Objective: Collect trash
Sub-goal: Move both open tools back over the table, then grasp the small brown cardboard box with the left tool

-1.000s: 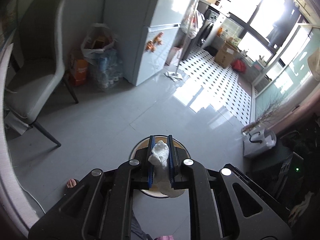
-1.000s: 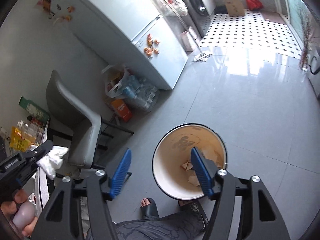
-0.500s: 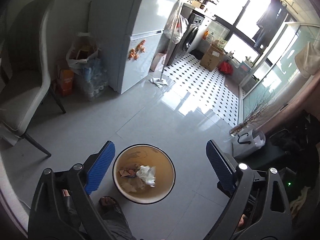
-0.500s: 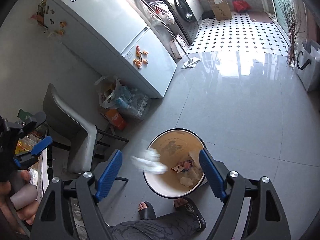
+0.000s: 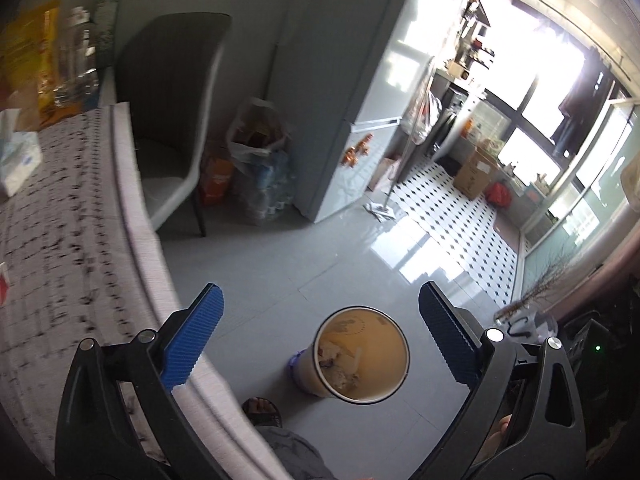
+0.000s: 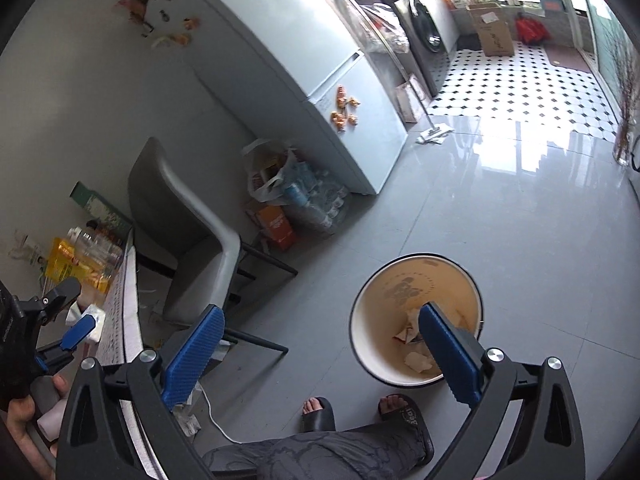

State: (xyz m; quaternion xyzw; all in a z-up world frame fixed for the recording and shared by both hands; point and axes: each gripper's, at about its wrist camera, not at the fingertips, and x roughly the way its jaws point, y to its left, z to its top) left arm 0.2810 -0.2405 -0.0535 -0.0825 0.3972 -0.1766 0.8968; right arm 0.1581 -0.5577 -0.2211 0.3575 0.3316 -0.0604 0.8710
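A round bin with a tan inside stands on the grey floor point(image 5: 362, 354) point(image 6: 416, 316); crumpled white tissue and paper scraps point(image 6: 416, 358) lie at its bottom. My left gripper point(image 5: 320, 344) is open and empty, high above the bin, beside the table edge. It also shows at the left of the right wrist view point(image 6: 68, 320), over the table. My right gripper point(image 6: 320, 354) is open and empty above the floor, its right finger over the bin's rim.
A patterned tablecloth table point(image 5: 60, 240) lies at left, with a white tissue pack point(image 5: 16, 156) and bottles. A grey chair point(image 6: 200, 248), bags and an orange box point(image 6: 276, 224) stand by the fridge point(image 6: 304, 80). Sandalled feet point(image 6: 360, 412) are near the bin.
My left gripper opened and dropped the white tissue into the bin, then swung left toward the table. My right gripper stayed open and shifted slightly.
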